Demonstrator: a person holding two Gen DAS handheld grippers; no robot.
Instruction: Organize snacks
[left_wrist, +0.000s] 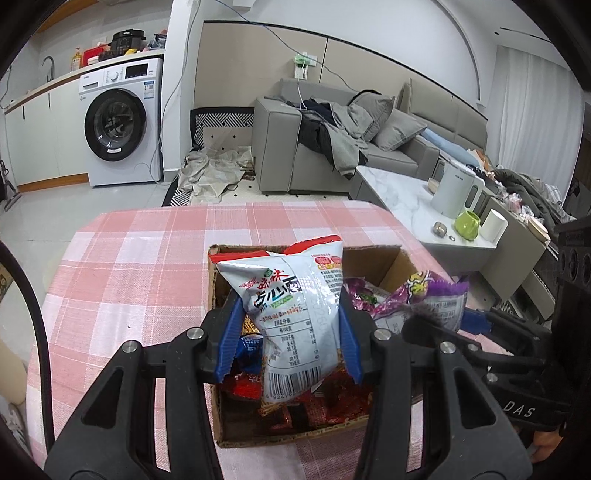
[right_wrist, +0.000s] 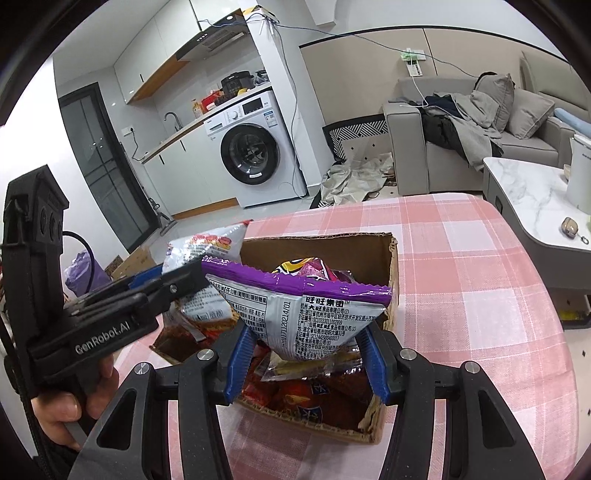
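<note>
While both grippers hang over an open cardboard box (left_wrist: 221, 424) on a pink checked tablecloth (left_wrist: 140, 266), each has its blue pads clamped on a snack bag. Seen from the left wrist, the left gripper (left_wrist: 288, 343) pinches a white-and-red bag (left_wrist: 295, 306) by its lower half, one pad pressed against each side, so the bag stands upright between the fingers with its red top edge above them and its barcode end hanging below, over the near part of the box. Seen from the right wrist, the right gripper (right_wrist: 306, 354) squeezes a silver bag with a purple top (right_wrist: 299, 314) at its narrowed lower end; the bag fans out wide above the pads and hangs above the middle of the box. The two bags are close together, the white-and-red one to the left of the purple one, with the left gripper's black body just beside the purple bag's edge. A person's hand (right_wrist: 70, 402) grasps the left gripper's handle. Red and dark snack packets (left_wrist: 314, 406) already lie on the box floor under both held bags. Beyond the table stand a washing machine (left_wrist: 118, 125), a grey sofa (left_wrist: 280, 147) and a marble side table (left_wrist: 399, 192) carrying a white kettle (left_wrist: 454, 190).
</note>
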